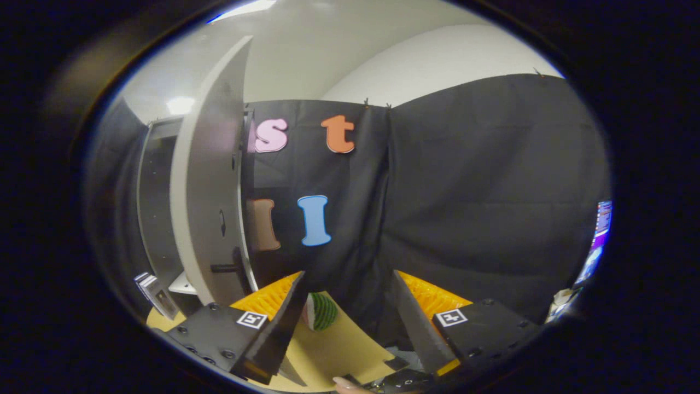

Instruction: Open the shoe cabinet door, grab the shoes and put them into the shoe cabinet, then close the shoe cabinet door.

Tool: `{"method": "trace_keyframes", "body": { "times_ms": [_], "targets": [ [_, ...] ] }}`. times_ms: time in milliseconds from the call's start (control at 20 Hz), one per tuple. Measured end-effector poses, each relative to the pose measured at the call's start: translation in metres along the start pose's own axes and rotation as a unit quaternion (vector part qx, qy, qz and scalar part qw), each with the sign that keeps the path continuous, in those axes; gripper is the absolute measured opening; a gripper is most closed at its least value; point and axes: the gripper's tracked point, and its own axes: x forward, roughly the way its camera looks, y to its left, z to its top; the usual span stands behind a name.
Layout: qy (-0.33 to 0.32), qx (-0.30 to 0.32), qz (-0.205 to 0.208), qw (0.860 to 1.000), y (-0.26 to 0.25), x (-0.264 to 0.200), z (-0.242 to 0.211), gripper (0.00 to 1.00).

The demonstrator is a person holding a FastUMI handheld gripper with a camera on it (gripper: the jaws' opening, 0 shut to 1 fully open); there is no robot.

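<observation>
The shoe cabinet stands left of and beyond the claw, its door swung open toward the camera, a dark handle low on its face. The claw's 2 fingers are spread apart, holding nothing. Between them, just ahead, a green striped object lies on the tan floor. Whether it is a shoe I cannot tell.

Cabinet door – smooth, matt; wall – cloth.
</observation>
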Motion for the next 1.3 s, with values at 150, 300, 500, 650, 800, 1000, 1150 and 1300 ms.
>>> {"method": "trace_keyframes", "body": {
  "times_ms": [150, 300, 500, 650, 800, 1000, 1150, 1300],
  "targets": [
    [0.006, 0.030, 0.059, 0.998, 0.019, 0.052, -0.008, 0.96],
    [0.015, 0.040, 0.097, 0.994, 0.036, 0.079, -0.014, 0.96],
    [0.010, 0.022, 0.128, 0.991, 0.055, 0.081, -0.013, 0.95],
    [0.012, 0.028, 0.138, 0.990, 0.063, 0.078, -0.014, 0.94],
    [0.009, 0.030, 0.156, 0.987, 0.089, 0.066, -0.014, 0.94],
    [0.003, 0.014, 0.166, 0.986, 0.130, 0.049, -0.014, 0.94],
    [0.005, 0.025, 0.164, 0.986, 0.160, 0.037, -0.018, 0.94],
    [0.001, 0.032, 0.154, 0.988, 0.191, 0.027, -0.019, 0.94]
  ]
}}
